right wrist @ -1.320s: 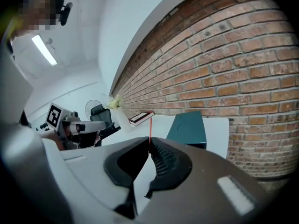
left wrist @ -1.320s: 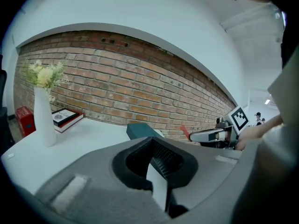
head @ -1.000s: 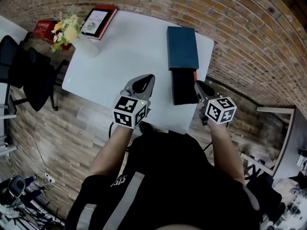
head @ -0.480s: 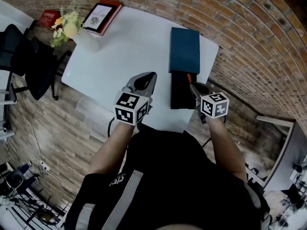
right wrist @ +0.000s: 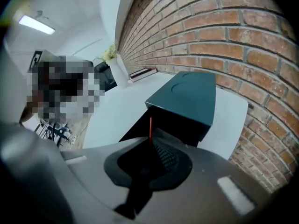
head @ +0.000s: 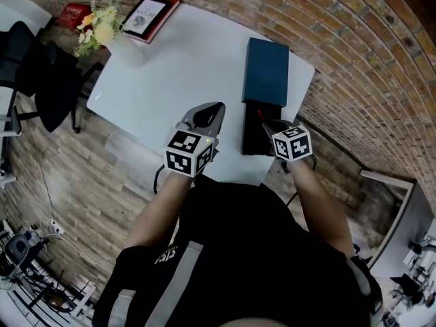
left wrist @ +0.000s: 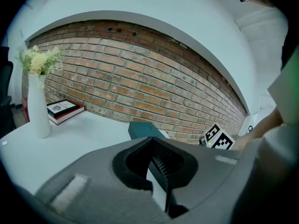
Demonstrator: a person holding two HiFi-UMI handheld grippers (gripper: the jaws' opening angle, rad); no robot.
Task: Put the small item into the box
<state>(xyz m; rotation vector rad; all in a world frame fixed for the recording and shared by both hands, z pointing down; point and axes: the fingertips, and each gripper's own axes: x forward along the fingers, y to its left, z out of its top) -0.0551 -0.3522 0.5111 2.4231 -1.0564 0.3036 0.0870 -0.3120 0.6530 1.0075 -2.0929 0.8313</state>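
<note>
Thin, straight and red: the small item, a slim sliver standing up out of the jaw tips in the right gripper view, with only a short length showing (too fine to tell more of its shape). Pinched between the pressed-together jaws of the right hand-held gripper, just right of centre in the head view. Directly beyond the red tip, the box: a dark teal shell lying flat on the white tabletop, open at its near end, with a black tray reaching out from that end toward the bottom of the frame. Held over the tray's far end, close to the shell's dark mouth. Left of the tray in the head view, the left hand-held gripper, jaws closed together on nothing, poised over the tabletop and apart from the box. At the upper left of the head view, a white vase of pale flowers and a red-edged book.
</note>
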